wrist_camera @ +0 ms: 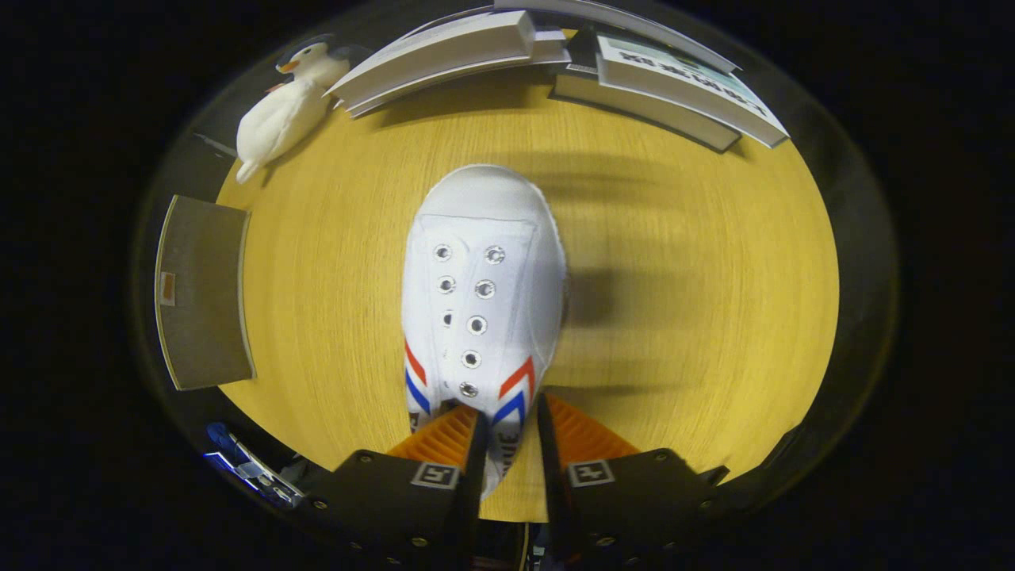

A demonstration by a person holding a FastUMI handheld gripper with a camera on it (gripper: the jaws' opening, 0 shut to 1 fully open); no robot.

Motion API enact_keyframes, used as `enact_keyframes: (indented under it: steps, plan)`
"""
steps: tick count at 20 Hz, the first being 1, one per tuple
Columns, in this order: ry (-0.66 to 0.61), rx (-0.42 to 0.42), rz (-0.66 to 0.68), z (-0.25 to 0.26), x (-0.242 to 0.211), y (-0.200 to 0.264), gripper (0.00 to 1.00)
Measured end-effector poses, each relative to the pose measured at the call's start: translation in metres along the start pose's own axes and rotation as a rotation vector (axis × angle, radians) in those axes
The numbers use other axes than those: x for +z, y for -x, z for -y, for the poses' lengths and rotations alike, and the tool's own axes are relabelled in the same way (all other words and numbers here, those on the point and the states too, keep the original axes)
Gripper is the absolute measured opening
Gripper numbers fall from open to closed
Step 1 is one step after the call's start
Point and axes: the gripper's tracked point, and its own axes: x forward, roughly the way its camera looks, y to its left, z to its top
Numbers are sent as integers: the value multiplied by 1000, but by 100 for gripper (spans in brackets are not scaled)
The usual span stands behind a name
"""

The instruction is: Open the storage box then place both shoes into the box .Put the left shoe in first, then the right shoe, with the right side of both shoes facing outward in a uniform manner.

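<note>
Your gripper [509,444] has its fingers pinched nearly closed on the side wall of the white shoe [482,293], which hangs toe-forward over the yellow wooden table [698,317]. Red and blue chevrons mark both its sides; the lettering between your fingers is too hidden to read. Beyond the toe lie stacked books [682,87], their cover print blurred, and a plush penguin [285,107].

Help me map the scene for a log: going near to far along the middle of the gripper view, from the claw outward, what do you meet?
Claw, shut on the heel end of the white shoe → the shoe's toe → bare wooden tabletop → stack of books at the far edge.
</note>
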Motion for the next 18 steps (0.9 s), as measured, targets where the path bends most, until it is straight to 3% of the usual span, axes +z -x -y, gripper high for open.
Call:
enact_keyframes:
  steps: [4, 9, 16, 18]
  plan:
    - [-19, -1, 9, 5, -2, 1, 4]
    - [-98, 84, 8, -7, -8, 24, 3]
    - [-48, 233, 25, -62, -15, 79, 3]
    - [-8, 243, 53, -79, -10, 100, 3]
